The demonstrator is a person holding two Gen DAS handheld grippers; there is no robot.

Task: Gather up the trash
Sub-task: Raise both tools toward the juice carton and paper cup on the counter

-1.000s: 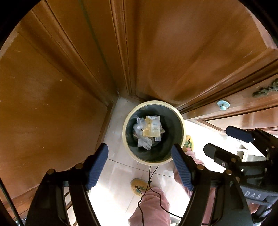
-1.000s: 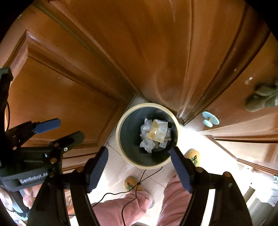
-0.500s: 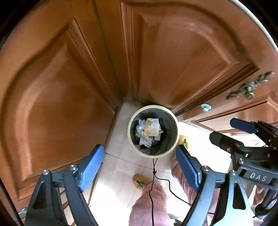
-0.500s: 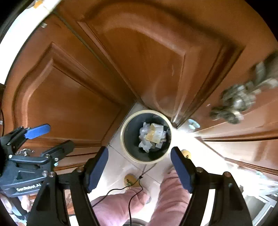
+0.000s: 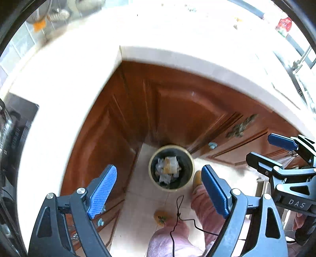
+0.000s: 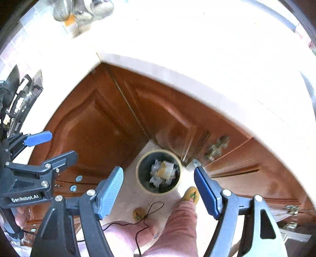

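Note:
A round cream-rimmed bin (image 5: 171,189) stands on the floor in the cabinet corner, also in the right wrist view (image 6: 178,174). Crumpled clear plastic and a yellow-white carton (image 5: 167,169) lie inside it, also seen in the right wrist view (image 6: 163,173). My left gripper (image 5: 159,191) is open and empty, high above the bin. My right gripper (image 6: 158,187) is open and empty, likewise high above it. Each gripper shows in the other's view: the right one (image 5: 274,150) and the left one (image 6: 53,147).
Brown wooden cabinet doors (image 5: 177,110) meet in a corner under a white countertop (image 5: 79,65). Glass jars (image 6: 79,13) stand at the counter's back left. A dark appliance (image 5: 11,128) is at the left. My pink-trousered legs (image 5: 173,237) and yellow slippers (image 6: 190,194) stand by the bin.
Both grippers have risen well above the bin, which now looks smaller. The white countertop and the things on it have come into view. Both jaws stay open.

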